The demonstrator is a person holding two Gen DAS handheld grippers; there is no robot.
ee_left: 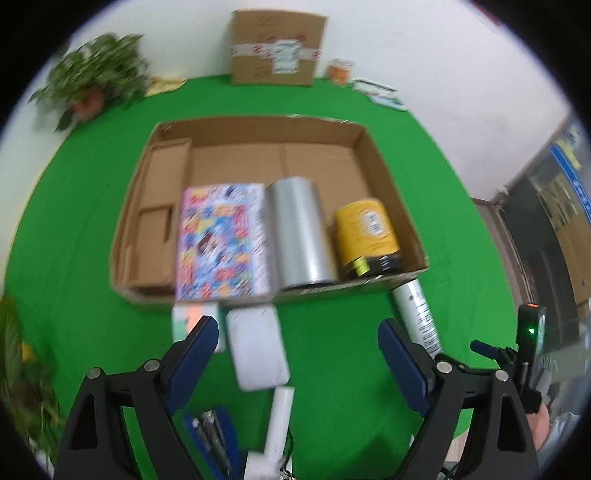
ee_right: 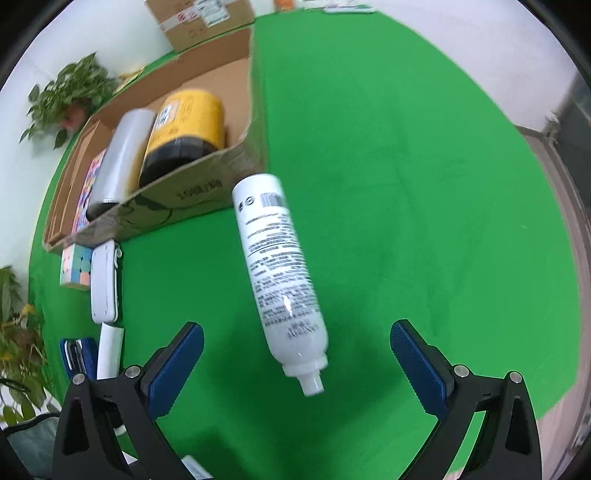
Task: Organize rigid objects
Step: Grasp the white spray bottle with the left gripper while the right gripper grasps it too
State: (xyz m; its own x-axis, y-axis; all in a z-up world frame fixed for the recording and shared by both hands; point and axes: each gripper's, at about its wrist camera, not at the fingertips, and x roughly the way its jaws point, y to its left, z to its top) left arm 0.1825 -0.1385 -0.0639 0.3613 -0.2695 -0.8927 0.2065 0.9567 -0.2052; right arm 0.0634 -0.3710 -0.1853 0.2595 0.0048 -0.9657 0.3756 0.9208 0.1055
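Observation:
An open cardboard box [ee_left: 391, 199] [ee_right: 199, 199] on the green table holds a colourful book [ee_left: 221, 243], a silver cylinder [ee_left: 299, 236] [ee_right: 122, 155] and a yellow jar [ee_left: 365, 229] [ee_right: 184, 125]. A white spray bottle [ee_right: 280, 269] [ee_left: 417, 317] lies on the cloth by the box's near right corner. My right gripper [ee_right: 295, 354] is open, with the bottle's nozzle end between its fingers. My left gripper [ee_left: 297, 343] is open above a white case [ee_left: 256, 350] [ee_right: 105, 280]. A pastel cube [ee_right: 75, 266] [ee_left: 184, 325], a white tube [ee_left: 279, 424] [ee_right: 109, 350] and a blue stapler [ee_left: 214, 435] [ee_right: 75, 354] lie nearby.
A taped carton [ee_left: 277, 48] [ee_right: 199, 18] stands at the table's far edge with small items [ee_left: 376, 90] to its right. Potted plants [ee_left: 92, 81] [ee_right: 70, 96] stand at the far left, and more leaves [ee_right: 18, 350] at the near left.

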